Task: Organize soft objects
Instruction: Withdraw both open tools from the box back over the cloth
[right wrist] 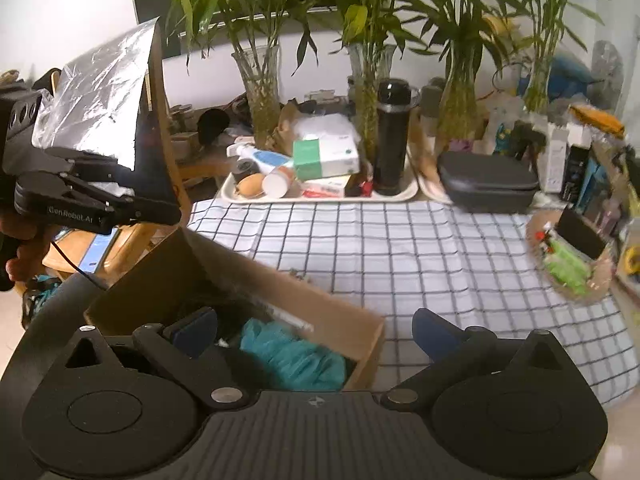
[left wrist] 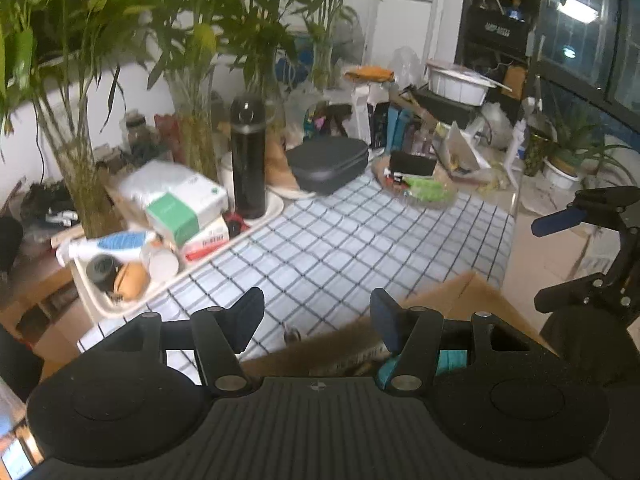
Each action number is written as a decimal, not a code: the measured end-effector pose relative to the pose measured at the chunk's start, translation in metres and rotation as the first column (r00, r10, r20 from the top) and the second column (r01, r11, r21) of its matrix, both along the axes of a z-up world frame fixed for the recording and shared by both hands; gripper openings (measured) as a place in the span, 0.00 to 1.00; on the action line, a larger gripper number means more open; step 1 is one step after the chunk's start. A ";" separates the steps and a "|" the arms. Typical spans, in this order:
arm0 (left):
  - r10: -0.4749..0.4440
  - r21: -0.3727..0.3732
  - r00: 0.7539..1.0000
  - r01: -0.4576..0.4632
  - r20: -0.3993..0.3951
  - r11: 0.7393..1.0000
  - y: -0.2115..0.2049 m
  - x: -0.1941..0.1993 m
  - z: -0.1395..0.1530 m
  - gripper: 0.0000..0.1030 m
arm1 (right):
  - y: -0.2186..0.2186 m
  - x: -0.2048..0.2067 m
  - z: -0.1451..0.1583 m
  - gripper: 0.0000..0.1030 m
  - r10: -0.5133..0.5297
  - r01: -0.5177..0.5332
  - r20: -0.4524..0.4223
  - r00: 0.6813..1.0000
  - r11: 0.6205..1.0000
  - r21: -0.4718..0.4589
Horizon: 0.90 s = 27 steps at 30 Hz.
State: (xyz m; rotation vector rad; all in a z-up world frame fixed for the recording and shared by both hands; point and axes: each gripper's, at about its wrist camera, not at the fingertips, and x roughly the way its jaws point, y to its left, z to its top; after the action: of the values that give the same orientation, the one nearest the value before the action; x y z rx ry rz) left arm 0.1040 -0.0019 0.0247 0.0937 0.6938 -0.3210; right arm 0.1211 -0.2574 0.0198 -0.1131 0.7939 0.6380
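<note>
An open cardboard box [right wrist: 360, 320] sits at the near left corner of the checked tablecloth [right wrist: 440, 256]. A teal soft item [right wrist: 292, 356] lies inside it, beside something dark. In the left wrist view the box [left wrist: 460, 296] is under the gripper and the teal item [left wrist: 452, 360] peeks out behind a finger. My left gripper [left wrist: 316, 316] is open and empty above the box's edge; it also shows in the right wrist view [right wrist: 160, 216]. My right gripper [right wrist: 316, 332] is open and empty over the box; it also shows in the left wrist view [left wrist: 560, 256].
A white tray [right wrist: 320, 196] at the back holds a black flask [right wrist: 392, 140], a tissue pack [right wrist: 324, 156] and small bottles. A dark zip case [right wrist: 488, 184], a snack basket [right wrist: 568, 264] and glass vases of bamboo [right wrist: 260, 88] stand around. The box's foil-lined flap [right wrist: 100, 88] stands up at left.
</note>
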 end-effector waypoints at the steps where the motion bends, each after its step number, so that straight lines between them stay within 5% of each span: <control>1: -0.001 0.001 1.000 0.001 0.007 1.000 -0.001 0.001 0.002 0.56 | 0.000 0.001 0.002 1.00 -0.005 0.005 0.008 1.000 1.000 -0.006; 13: 0.011 -0.028 0.997 -0.009 0.082 1.000 0.012 0.008 -0.001 0.56 | -0.012 0.015 -0.002 1.00 -0.052 0.052 0.027 0.998 0.999 0.007; 27: -0.057 -0.006 0.998 0.057 -0.005 0.998 0.029 0.043 -0.037 0.56 | -0.017 0.044 -0.039 1.00 -0.068 0.069 -0.023 0.997 0.996 0.056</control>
State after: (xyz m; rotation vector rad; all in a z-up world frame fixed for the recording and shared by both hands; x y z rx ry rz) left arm 0.1470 0.0268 -0.0122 0.1071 0.6960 -0.3779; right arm 0.1656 -0.2742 -0.0189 -0.0274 0.7958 0.5974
